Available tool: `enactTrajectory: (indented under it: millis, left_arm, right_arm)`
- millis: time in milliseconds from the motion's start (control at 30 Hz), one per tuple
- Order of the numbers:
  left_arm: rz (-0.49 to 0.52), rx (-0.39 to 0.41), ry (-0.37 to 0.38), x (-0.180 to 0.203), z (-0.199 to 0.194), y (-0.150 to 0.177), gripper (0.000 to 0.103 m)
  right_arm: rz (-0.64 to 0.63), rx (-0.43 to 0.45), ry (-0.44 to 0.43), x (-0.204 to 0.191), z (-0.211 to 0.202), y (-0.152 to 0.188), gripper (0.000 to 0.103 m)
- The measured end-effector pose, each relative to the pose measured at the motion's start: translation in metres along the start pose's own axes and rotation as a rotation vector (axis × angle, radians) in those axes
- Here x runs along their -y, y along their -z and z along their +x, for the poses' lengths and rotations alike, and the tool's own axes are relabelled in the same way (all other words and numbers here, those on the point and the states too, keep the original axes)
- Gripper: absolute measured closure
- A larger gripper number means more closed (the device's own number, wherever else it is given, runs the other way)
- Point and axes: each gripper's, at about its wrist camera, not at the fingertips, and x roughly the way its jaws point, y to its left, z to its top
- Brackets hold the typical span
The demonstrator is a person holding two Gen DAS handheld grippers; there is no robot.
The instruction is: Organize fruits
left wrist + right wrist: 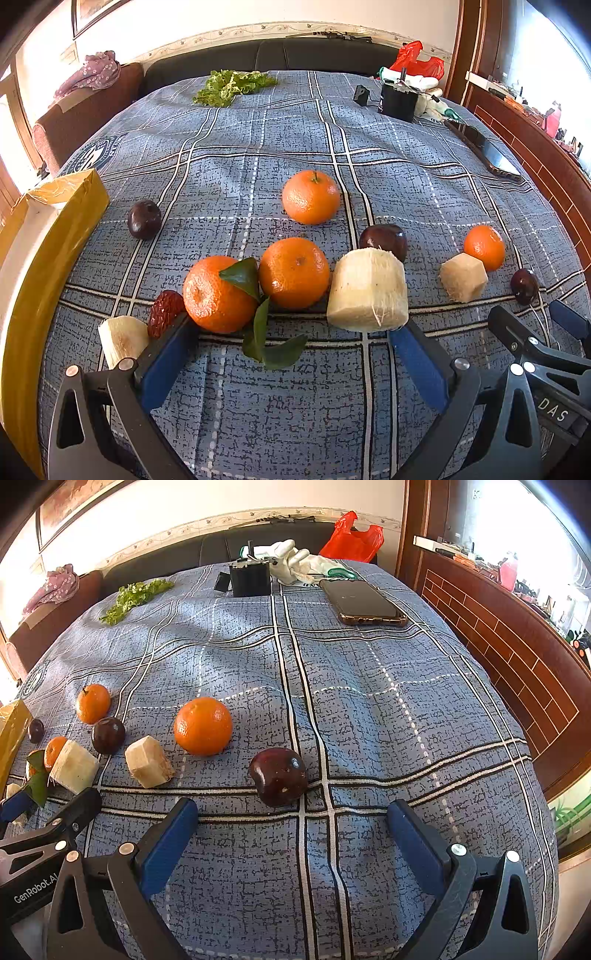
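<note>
Fruit lies scattered mid-frame on the plaid cloth [258,406], with left gripper [295,328] and right gripper [291,808] both wide open, empty.

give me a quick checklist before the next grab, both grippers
1. Left gripper open, holding nothing: ok.
2. Right gripper open, holding nothing: ok.
3. Dark plum just ahead of the right gripper, nothing touching it: ok.
4. Leafy orange apart from its neighbours: not ok, the red date and another orange crowd it.
5. Yellow box has room: cannot tell.
</note>
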Motion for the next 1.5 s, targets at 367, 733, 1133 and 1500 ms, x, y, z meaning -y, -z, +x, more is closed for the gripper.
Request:
enactTrajectory:
  millis: [367,733,1133,1500]
  left_arm:
    - [0.0,0.0,0.0,0.0,0.0001,0.0,0.0]
    - [0.0,0.0,0.0,-0.0001,0.0001,0.0001,0.0]
    - [0.0,0.0,0.0,0.0,0.0002,0.0,0.0]
    - [0.043,-0.077,0.026,-0.0028,-0.0001,-0.004,0.0]
  right_arm:
    - [0.0,0.0,0.0,0.0001,-0.0001,0.0001,0.0]
    - [0.0,0.0,0.0,0.0005,0.0007,0.0002,0.0]
    - [0.024,0.002,0.011,0.0013,0.0023,-0.0009,0.0]
    - [0.025,0.002,0.012,0.0006,0.0018,0.0002,0.0]
